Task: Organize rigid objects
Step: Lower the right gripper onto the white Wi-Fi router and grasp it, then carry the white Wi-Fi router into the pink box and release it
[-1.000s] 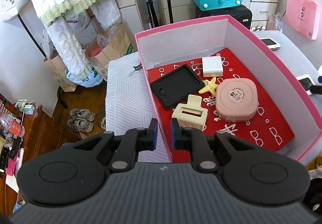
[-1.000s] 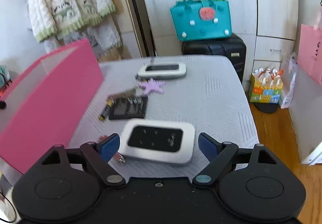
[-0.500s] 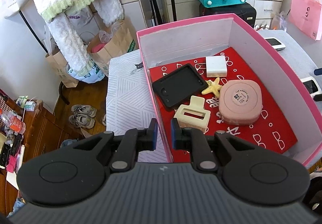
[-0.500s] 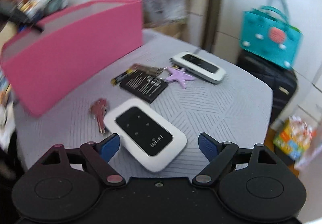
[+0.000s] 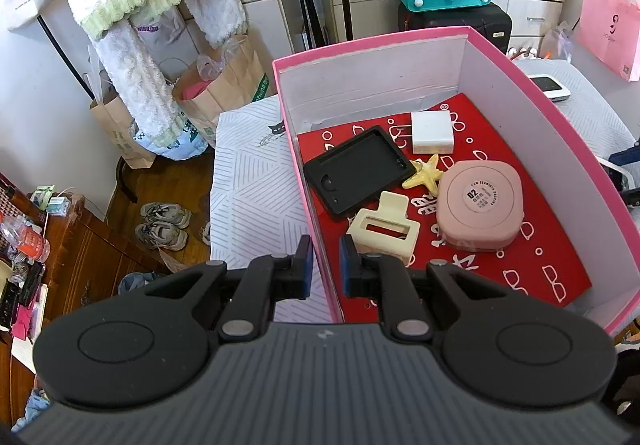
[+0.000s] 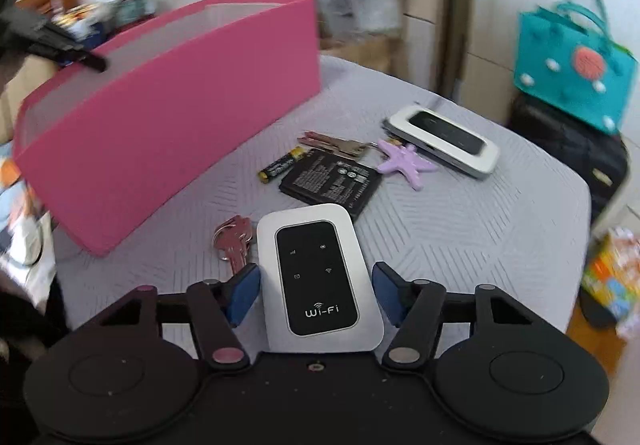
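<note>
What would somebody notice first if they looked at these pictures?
Probably the big pink cardboard box on the grey table, with a round pink case, a black rectangular tray and a yellow starfish lying on its red floor. Next, the white Wi-Fi router with a black face sits between the open fingers of the right hand-held gripper, not yet squeezed. The left hand-held gripper straddles the box's near wall.

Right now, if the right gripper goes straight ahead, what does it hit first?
The white Wi-Fi router. It already lies between the open fingers of the right gripper, so going on would likely seat it deeper; the black battery lies beyond.
</note>
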`<state>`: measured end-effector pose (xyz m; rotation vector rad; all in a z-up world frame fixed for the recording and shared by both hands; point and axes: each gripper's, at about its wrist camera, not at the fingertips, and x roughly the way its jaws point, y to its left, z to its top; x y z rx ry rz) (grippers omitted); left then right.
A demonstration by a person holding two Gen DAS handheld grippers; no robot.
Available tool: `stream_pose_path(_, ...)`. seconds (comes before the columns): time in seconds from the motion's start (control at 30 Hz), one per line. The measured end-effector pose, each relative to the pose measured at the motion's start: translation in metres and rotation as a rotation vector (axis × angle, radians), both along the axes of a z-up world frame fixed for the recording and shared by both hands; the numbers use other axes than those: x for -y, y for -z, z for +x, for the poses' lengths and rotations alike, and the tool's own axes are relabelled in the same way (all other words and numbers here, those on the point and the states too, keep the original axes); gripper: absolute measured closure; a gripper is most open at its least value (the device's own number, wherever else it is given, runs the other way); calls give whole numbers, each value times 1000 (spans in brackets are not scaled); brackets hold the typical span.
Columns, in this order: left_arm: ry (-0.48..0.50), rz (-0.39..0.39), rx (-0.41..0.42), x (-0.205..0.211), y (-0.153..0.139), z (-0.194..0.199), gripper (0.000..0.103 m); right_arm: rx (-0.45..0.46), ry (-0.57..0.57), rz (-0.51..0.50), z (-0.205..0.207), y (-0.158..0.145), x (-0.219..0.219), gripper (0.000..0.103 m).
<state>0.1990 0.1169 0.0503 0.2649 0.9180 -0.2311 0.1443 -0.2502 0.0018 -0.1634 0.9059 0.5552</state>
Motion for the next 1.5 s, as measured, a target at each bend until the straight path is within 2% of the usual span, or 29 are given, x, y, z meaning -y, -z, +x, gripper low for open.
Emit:
stream_pose_path(0.1, 3, 3, 1, 0, 0, 0, 90, -21, 54, -15, -3, -1, -5, 36)
stream_pose_path(0.27, 8, -1, 1, -1, 0, 1, 90, 2, -12, -120, -4, -1, -22, 36)
stream_pose_path(0.37, 11, -1, 1, -1, 0, 1, 90, 18, -18, -129, 1, 2, -26, 37)
stream_pose_path(0.5, 15, -5, 1, -2, 0, 1, 90, 17, 75, -88, 3, 1, -22, 38)
stream_pose_path(0.63, 20, -11, 2, -3, 0, 0, 90, 46, 135, -40, -3, -13, -18, 38)
stream_pose_path(0.83, 29, -19, 8, -5, -1, -3, 90, 105, 133, 39, -1, -50, -25, 38)
stream_pose_path(0.93, 32, -19, 13, -5, 0, -3, 90, 145, 78, 101, 1, -77, -39, 38)
stream_pose_path(1.0, 35, -20, 12, -5, 0, -2, 90, 173, 0, 143, 4, -96, -58, 38)
stream_pose_path(1.1, 42, -18, 11, -6, 0, -2, 90, 157, -144, 212, 11, -115, -91, 38)
stream_pose_path(1.2, 48, -17, 12, -6, 0, -3, 90, 128, -283, 204, 19, -119, -130, 38)
stream_pose_path(1.33, 51, -29, 15, -8, -1, -4, 90, -13, -417, 171, 41, -100, -183, 38)
stream_pose_path(1.4, 53, -34, 16, -8, -1, -4, 90, -114, -455, 148, 55, -83, -207, 38)
stream_pose_path(1.5, 57, -40, 18, -10, -2, -5, 90, -206, -502, 88, 62, -60, -235, 38)
